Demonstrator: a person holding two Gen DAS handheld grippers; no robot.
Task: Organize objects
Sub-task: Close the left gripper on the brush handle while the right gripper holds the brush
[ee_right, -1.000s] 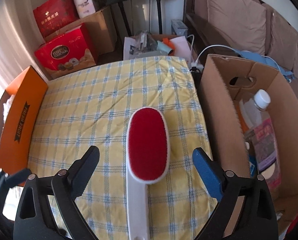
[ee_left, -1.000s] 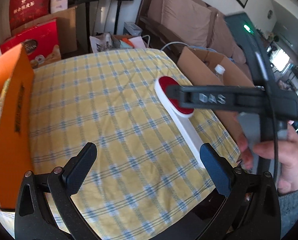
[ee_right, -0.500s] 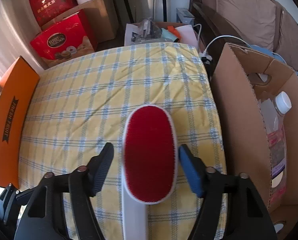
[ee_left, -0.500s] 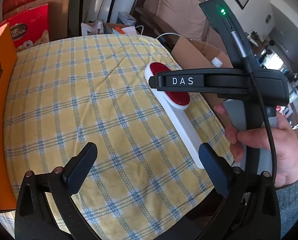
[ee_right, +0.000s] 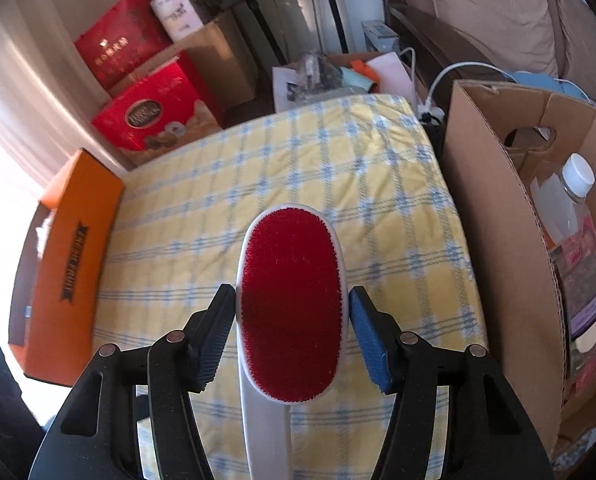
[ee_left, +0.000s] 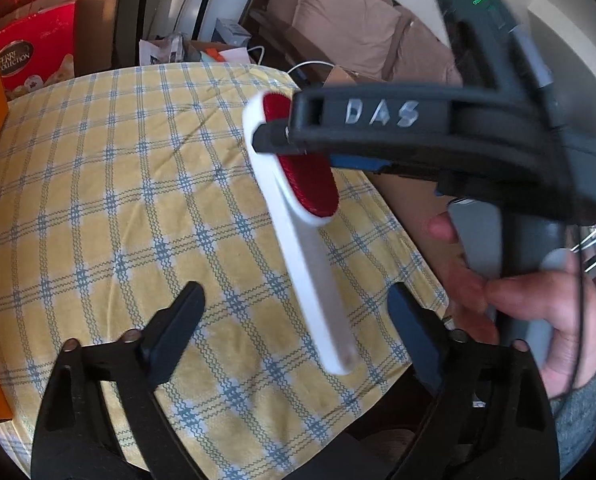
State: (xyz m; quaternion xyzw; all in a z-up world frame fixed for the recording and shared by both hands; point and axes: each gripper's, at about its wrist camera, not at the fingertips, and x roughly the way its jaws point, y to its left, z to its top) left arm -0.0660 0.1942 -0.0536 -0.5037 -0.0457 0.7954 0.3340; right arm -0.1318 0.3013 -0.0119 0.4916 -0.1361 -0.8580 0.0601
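A white lint brush with a red pad (ee_right: 292, 308) is held in my right gripper (ee_right: 292, 334), whose jaws are shut on the sides of the brush head. The brush is lifted above the yellow checked tablecloth (ee_right: 337, 168). In the left wrist view the brush (ee_left: 298, 200) hangs tilted in the air with its white handle pointing down toward me, clamped by the right gripper (ee_left: 294, 140). My left gripper (ee_left: 298, 320) is open and empty, low over the near table edge, close to the handle end.
An orange box (ee_right: 70, 264) stands at the table's left side. A tall cardboard box (ee_right: 493, 216) with a bottle (ee_right: 569, 196) and packets stands right of the table. Red gift boxes (ee_right: 154, 112), a sofa and clutter lie beyond.
My right gripper closed on the brush head and lifted the brush off the tablecloth, tilting it. My left gripper stayed open and drifted slightly.
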